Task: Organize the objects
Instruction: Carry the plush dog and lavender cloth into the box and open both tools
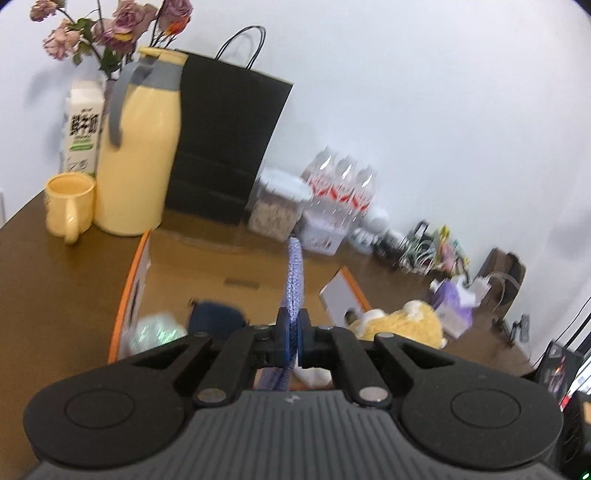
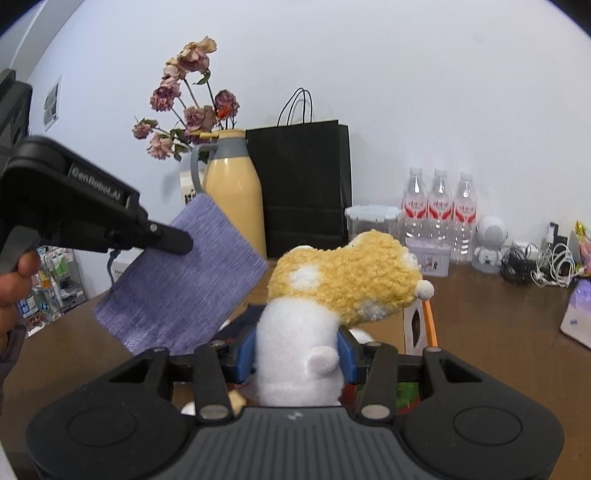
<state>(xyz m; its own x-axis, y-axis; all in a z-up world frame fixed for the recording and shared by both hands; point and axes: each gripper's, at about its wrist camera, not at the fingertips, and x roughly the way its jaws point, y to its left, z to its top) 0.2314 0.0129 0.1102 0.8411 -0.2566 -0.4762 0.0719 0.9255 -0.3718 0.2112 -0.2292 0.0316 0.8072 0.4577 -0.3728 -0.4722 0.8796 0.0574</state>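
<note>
My left gripper [image 1: 292,338] is shut on a purple woven cloth [image 1: 294,277], seen edge-on and held above an open cardboard box [image 1: 207,273] with orange edges. In the right wrist view the cloth [image 2: 184,273] hangs flat from the left gripper [image 2: 177,242]. My right gripper [image 2: 295,356] is shut on a yellow and white plush toy [image 2: 332,280], gripped by its white body and held above the table. The plush also shows in the left wrist view [image 1: 402,325] at the box's right side.
A yellow thermos [image 1: 138,158], yellow mug [image 1: 68,206], milk carton [image 1: 83,127], dried flowers [image 1: 110,29] and black paper bag [image 1: 229,140] stand behind the box. Water bottles [image 2: 439,210], a clear container [image 2: 371,218], a white figurine [image 2: 489,240], cables [image 2: 535,262] line the wall.
</note>
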